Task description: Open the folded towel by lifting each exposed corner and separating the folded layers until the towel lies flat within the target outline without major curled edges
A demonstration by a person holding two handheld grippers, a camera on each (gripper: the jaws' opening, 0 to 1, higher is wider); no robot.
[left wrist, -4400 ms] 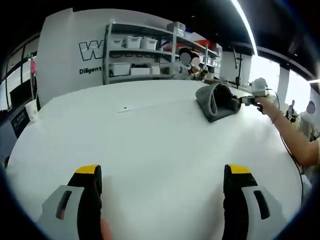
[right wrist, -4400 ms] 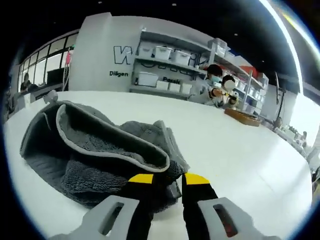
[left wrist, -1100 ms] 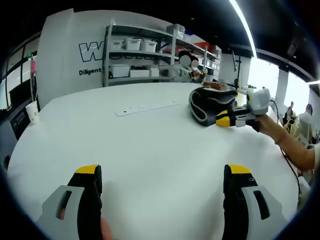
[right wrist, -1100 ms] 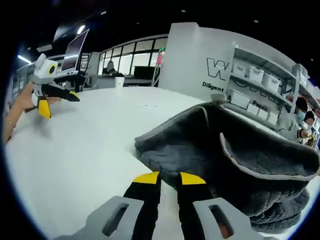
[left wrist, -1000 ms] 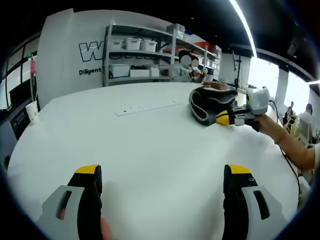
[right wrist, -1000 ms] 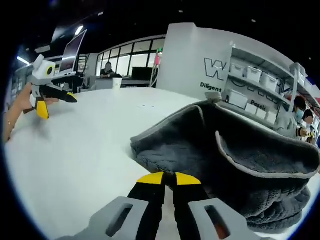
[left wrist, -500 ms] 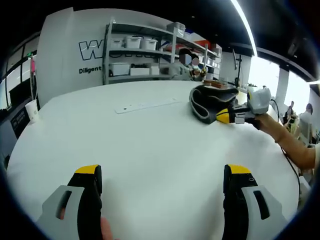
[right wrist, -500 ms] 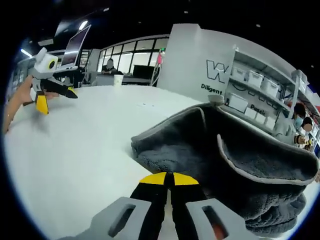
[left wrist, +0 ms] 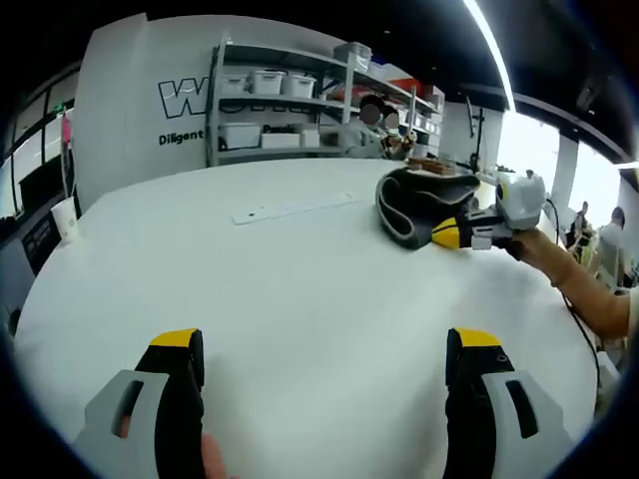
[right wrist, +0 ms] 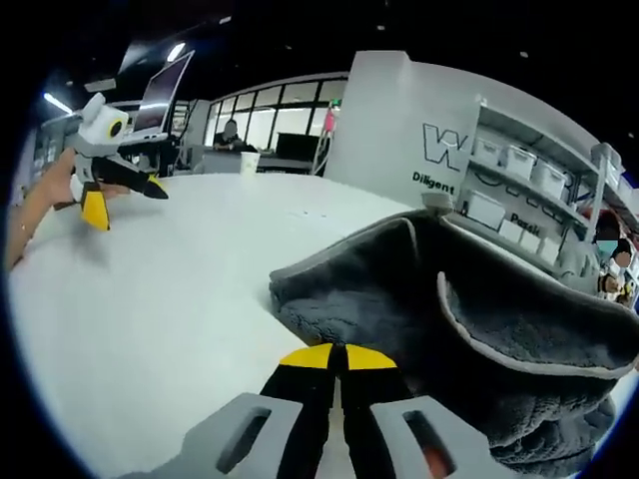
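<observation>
A grey towel (left wrist: 417, 203) lies bunched and folded on the white table (left wrist: 300, 289), far right in the left gripper view. In the right gripper view the towel (right wrist: 479, 339) looms close, with a pale hemmed fold arching over it. My right gripper (right wrist: 336, 356) is shut, its yellow tips meeting at the towel's near edge and seeming to pinch it. From the left gripper view, the right gripper (left wrist: 451, 235) touches the towel's right side, held by a hand (left wrist: 529, 244). My left gripper (left wrist: 324, 347) stands wide open over bare table, far from the towel; in the right gripper view the left gripper (right wrist: 125, 198) is at far left.
Shelves with white bins (left wrist: 270, 85) line the back wall, with people near them. A paper cup (left wrist: 63, 220) stands at the table's left edge. A thin white strip (left wrist: 290, 208) lies on the table beyond the middle. A screen (right wrist: 165, 95) stands behind the table.
The right gripper's jaws have closed from a narrow gap to fully together at the towel's edge. The left gripper has stayed open and still.
</observation>
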